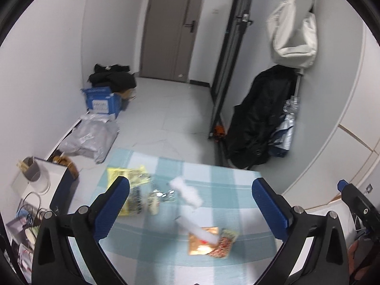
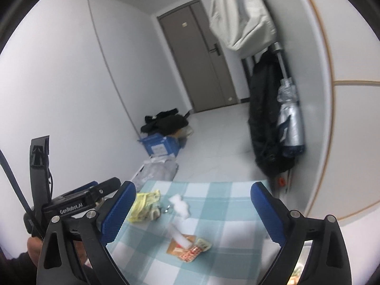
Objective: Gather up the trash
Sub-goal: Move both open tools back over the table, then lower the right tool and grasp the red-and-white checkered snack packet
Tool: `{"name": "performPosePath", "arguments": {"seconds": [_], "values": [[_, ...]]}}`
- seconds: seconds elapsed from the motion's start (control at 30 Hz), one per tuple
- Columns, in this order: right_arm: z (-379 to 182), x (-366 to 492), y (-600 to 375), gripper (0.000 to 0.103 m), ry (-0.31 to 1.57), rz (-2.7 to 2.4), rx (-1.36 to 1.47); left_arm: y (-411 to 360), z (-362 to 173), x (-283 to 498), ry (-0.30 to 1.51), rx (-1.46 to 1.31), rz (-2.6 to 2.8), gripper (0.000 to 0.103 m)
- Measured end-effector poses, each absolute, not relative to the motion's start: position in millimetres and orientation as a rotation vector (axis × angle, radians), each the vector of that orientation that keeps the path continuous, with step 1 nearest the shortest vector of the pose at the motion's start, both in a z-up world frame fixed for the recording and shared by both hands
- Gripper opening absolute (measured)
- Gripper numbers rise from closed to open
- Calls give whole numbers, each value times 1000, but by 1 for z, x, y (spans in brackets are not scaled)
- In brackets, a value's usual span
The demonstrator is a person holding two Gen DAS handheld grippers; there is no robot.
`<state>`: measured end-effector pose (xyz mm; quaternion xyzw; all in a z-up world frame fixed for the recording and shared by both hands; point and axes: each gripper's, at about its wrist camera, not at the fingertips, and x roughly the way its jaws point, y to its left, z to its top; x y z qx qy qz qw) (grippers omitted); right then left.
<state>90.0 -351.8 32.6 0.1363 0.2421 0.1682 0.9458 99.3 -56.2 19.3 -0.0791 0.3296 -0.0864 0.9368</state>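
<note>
A table under a blue-and-white checked cloth (image 1: 237, 204) carries the trash. A yellow wrapper (image 1: 133, 174) lies at its far left with a clear crinkled wrapper (image 1: 163, 192) beside it. A white crumpled tissue (image 1: 187, 192) sits mid-table, and a long white piece (image 1: 201, 230) lies over an orange packet (image 1: 199, 244) and a red patterned packet (image 1: 223, 247). My left gripper (image 1: 190, 185) hangs above the cloth, open and empty. My right gripper (image 2: 193, 187) is also open and empty, above the same tissue (image 2: 180, 204), yellow wrapper (image 2: 142, 204) and orange packet (image 2: 174, 247).
Left of the table stands a low white unit with a grey cup (image 1: 33, 168) and cables. On the floor are a grey plastic bag (image 1: 90, 140) and a blue box (image 1: 102, 102) topped with black clothes. A black coat (image 1: 258, 118) and white tote (image 1: 294, 30) hang at right.
</note>
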Motion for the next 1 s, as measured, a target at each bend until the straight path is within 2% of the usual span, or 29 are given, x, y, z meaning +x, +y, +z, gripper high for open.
{"name": "performPosePath", "arguments": {"seconds": [0.57, 1.0], "values": [[-33, 125, -294, 98, 723, 372, 120, -5, -31, 102, 745, -217, -171, 101], [-128, 157, -272, 96, 961, 346, 84, 25, -40, 122, 823, -345, -143, 101]]}}
